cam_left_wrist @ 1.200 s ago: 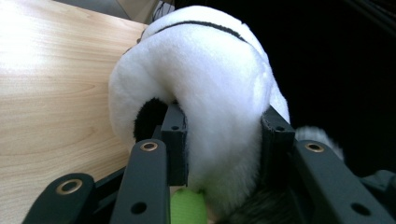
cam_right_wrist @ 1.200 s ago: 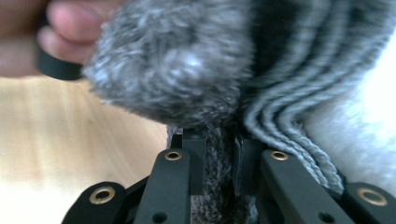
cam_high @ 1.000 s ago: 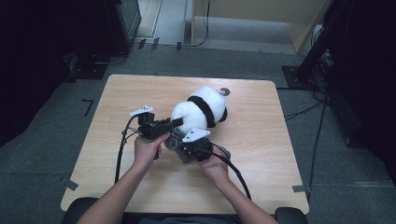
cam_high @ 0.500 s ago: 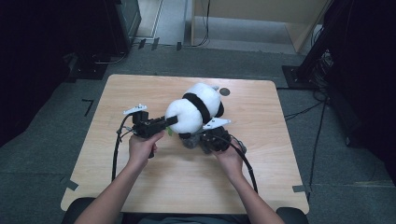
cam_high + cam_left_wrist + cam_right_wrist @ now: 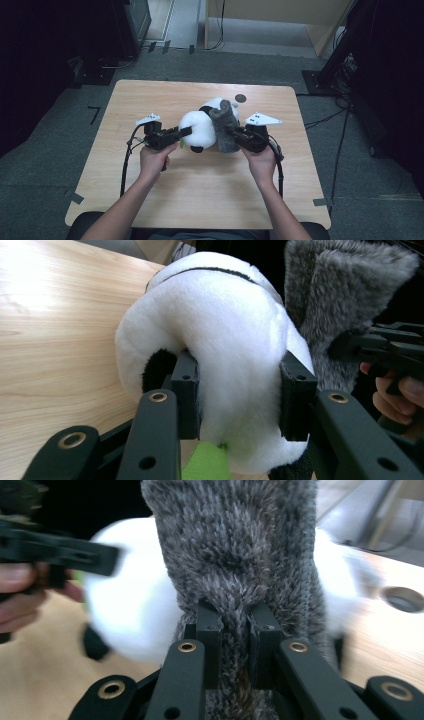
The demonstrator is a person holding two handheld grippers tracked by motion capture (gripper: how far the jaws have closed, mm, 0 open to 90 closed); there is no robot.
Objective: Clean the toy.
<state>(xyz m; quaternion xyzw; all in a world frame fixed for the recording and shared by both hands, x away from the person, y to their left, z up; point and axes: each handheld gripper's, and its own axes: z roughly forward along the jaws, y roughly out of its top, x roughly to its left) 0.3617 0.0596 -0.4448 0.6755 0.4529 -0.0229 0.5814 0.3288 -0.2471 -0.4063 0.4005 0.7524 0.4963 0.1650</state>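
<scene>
A white and black panda plush (image 5: 197,129) lies in the middle of the wooden table (image 5: 150,100). My left gripper (image 5: 186,131) comes in from the left and is shut on the plush's white bulge (image 5: 225,330), its pads (image 5: 186,390) pressing in on both sides. A grey furry knitted piece (image 5: 226,131) stands against the plush's right side. My right gripper (image 5: 234,136) is shut on a fold of this grey piece (image 5: 235,540), with the white plush (image 5: 135,610) blurred behind it. A green tag (image 5: 207,465) shows under the plush.
A dark round hole (image 5: 240,98) sits in the tabletop just behind the plush. Black cables trail from both grippers toward the table's near edge. Dark equipment and cables stand on the floor around the table.
The right gripper has moved from the plush's front to its right side and now holds the grey piece upright. The left gripper shifted slightly left, still gripping the plush.
</scene>
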